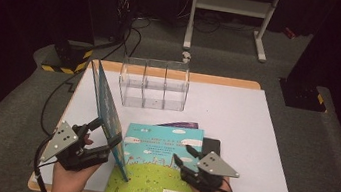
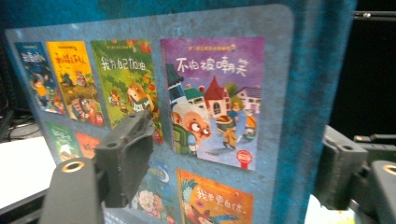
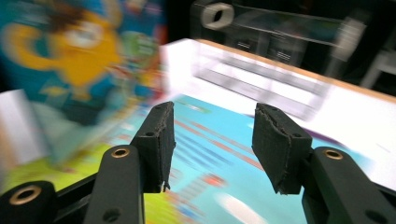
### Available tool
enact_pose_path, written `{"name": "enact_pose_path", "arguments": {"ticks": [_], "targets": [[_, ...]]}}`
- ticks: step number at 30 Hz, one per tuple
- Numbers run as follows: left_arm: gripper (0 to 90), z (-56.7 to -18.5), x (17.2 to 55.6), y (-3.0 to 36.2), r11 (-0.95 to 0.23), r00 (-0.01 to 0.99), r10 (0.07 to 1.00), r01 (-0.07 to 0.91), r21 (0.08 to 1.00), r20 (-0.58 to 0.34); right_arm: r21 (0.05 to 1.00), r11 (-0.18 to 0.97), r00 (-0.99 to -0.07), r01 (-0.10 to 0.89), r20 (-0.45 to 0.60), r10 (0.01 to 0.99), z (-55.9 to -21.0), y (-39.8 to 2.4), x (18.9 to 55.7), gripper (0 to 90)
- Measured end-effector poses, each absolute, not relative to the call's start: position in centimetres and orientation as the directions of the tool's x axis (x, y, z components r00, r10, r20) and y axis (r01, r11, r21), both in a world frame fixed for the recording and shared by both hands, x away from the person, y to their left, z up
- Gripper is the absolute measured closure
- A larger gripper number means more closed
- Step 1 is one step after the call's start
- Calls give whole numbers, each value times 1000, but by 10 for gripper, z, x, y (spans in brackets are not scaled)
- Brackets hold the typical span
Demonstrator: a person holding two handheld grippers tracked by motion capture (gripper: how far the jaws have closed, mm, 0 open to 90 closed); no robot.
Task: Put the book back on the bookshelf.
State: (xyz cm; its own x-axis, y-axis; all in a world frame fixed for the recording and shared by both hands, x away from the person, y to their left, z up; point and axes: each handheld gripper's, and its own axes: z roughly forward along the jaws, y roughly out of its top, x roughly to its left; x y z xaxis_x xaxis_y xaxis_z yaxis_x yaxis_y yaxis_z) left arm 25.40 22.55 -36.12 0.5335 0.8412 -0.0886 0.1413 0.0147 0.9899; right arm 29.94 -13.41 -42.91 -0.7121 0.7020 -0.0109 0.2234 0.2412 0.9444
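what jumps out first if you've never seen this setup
A blue picture book stands on edge at the table's left, between the jaws of the left tool, its back cover full of small book covers. Beside it another book lies flat at the front edge, with the open right tool over it. Behind them sits a clear three-bay organiser.

A recording lab or studio, by its looks: black curtained walls ring a lone white table (image 1: 253, 138) on grey carpet, with trailing cables (image 1: 131, 40), a hazard-striped stand foot (image 1: 70, 59) and a white metal frame (image 1: 230, 13) beyond.
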Motion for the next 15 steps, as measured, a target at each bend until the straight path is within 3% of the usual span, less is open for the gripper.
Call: {"name": "enact_pose_path", "arguments": {"ticks": [8,15], "targets": [[423,-358,243,243,10,520,850,132,991,-78,951,153,-620,268,48,783,-443,-191,313,488],[571,-355,228,264,-35,443,896,123,992,-23,948,139,-604,287,67,794,-447,-196,325,488]]}}
